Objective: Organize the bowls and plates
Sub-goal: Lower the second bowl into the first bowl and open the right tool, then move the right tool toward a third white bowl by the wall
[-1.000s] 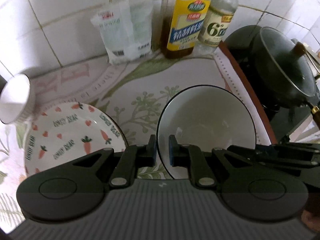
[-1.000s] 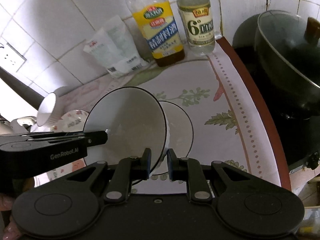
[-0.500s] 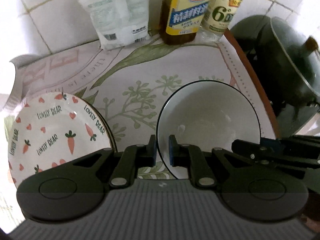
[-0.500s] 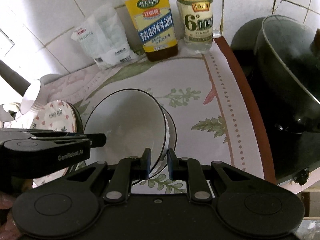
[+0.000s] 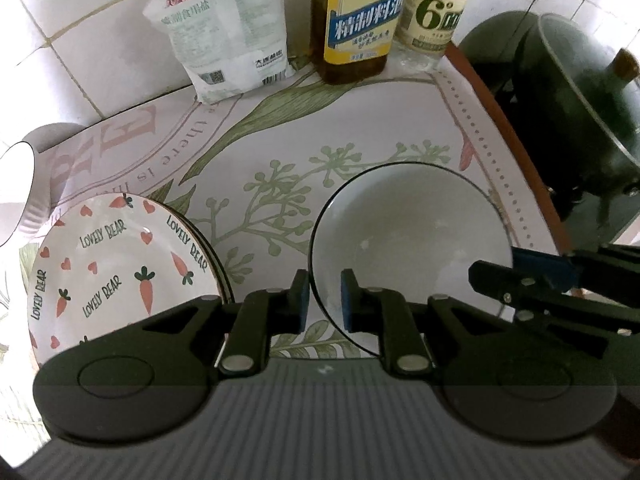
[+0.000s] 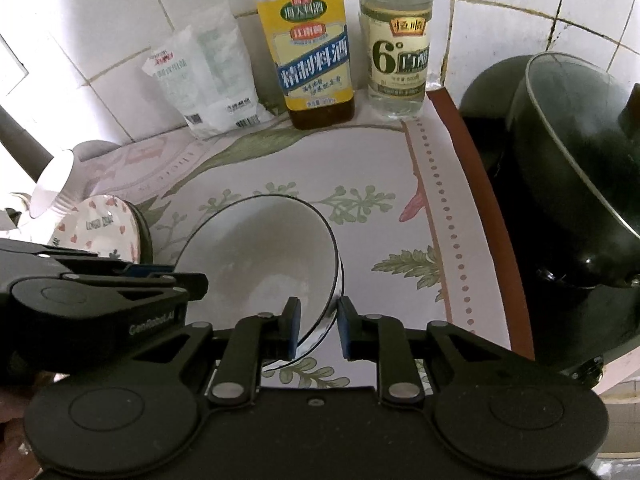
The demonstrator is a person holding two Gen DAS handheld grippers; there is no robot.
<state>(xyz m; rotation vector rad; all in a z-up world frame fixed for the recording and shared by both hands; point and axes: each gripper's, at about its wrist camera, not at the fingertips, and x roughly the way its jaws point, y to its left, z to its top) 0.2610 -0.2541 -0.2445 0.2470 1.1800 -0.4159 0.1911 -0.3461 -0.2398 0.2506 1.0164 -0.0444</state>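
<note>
Two grippers meet at one white bowl point(image 5: 412, 240) with a thin dark rim, which sits on the flowered mat point(image 5: 280, 152) near the middle of the counter. The left gripper point(image 5: 325, 300) straddles the bowl's near-left rim. Its jaws are opening, and the blue pads stand a little off the rim on either side, so nothing is pinched. The right gripper point(image 6: 318, 320) straddles the near-right rim in the same way: its jaws are also opening, with the rim loose in the gap between them. In the right wrist view a second dark rim shows just under the bowl on its right side, so it seems to rest in another bowl. I cannot tell how deep it sits.

Left of the bowl, and apart from it, is a stack of plates point(image 5: 116, 264). The top one is printed with carrots and hearts. At the far wall stand a white bag point(image 5: 224, 40), a bottle with a yellow label point(image 5: 360, 20) and a clear bottle point(image 5: 436, 12). To the right, past the mat's edge, is a dark pot point(image 5: 580, 120) with a glass lid.
</note>
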